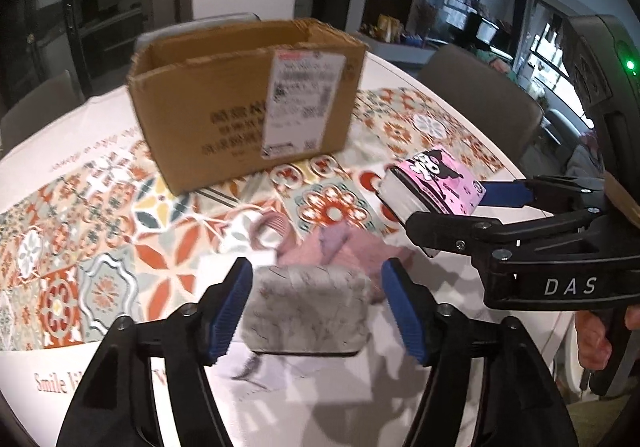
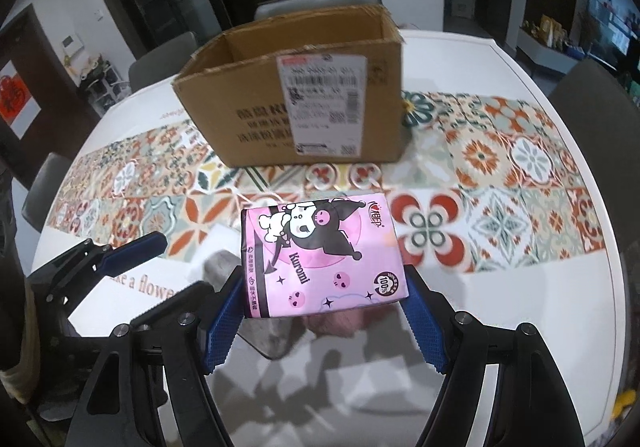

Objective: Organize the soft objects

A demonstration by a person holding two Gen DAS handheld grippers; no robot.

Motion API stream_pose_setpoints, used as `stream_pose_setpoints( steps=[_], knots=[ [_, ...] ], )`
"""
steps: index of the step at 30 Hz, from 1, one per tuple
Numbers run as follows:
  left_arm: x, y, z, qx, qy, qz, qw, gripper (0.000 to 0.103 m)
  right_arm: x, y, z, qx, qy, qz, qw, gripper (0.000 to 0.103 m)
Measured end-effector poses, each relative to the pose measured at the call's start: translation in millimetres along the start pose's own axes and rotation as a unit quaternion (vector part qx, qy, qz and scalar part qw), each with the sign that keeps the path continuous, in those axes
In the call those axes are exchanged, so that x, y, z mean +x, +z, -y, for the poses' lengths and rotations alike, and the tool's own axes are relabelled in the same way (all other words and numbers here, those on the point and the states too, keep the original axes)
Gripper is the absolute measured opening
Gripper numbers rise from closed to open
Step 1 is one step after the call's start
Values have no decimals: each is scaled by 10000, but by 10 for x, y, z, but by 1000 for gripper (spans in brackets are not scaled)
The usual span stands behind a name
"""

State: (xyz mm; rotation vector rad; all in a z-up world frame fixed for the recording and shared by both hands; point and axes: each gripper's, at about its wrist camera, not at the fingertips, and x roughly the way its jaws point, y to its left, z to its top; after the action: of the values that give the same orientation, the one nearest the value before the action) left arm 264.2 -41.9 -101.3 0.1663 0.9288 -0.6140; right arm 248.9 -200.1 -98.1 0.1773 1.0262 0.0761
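Note:
An open cardboard box (image 1: pixel 244 99) stands at the middle of the table; it also shows in the right wrist view (image 2: pixel 296 103). My left gripper (image 1: pixel 316 307) is open around a grey marbled soft block (image 1: pixel 308 307) lying on the table; its left pad is near the block, the right pad apart from it. My right gripper (image 2: pixel 324 311) is shut on a pink Kuromi tissue pack (image 2: pixel 324 255) and holds it above the table. The pack also shows in the left wrist view (image 1: pixel 432 183), right of the box. A pink soft cloth (image 1: pixel 344 251) lies behind the grey block.
A round white table (image 2: pixel 540 59) carries a patterned tile runner (image 2: pixel 520 175). A pink ring-shaped item (image 1: pixel 268 227) lies near the cloth. White paper (image 1: pixel 304 383) lies under the grey block. Grey chairs (image 1: pixel 480 95) stand around the table.

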Motion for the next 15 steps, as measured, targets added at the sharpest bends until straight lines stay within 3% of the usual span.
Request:
stream_pose_setpoints(
  steps=[3, 6, 15],
  knots=[
    [91, -26, 42, 45, -58, -130, 9999, 79, 21, -63, 70, 69, -24, -83, 9999, 75],
    [194, -44, 80, 72, -83, -263, 9996, 83, 59, -127, 131, 138, -52, -174, 9997, 75],
    [502, -85, 91, 143, 90, -527, 9985, 84, 227, -218, 270, 300, -102, -453, 9985, 75]
  ],
)
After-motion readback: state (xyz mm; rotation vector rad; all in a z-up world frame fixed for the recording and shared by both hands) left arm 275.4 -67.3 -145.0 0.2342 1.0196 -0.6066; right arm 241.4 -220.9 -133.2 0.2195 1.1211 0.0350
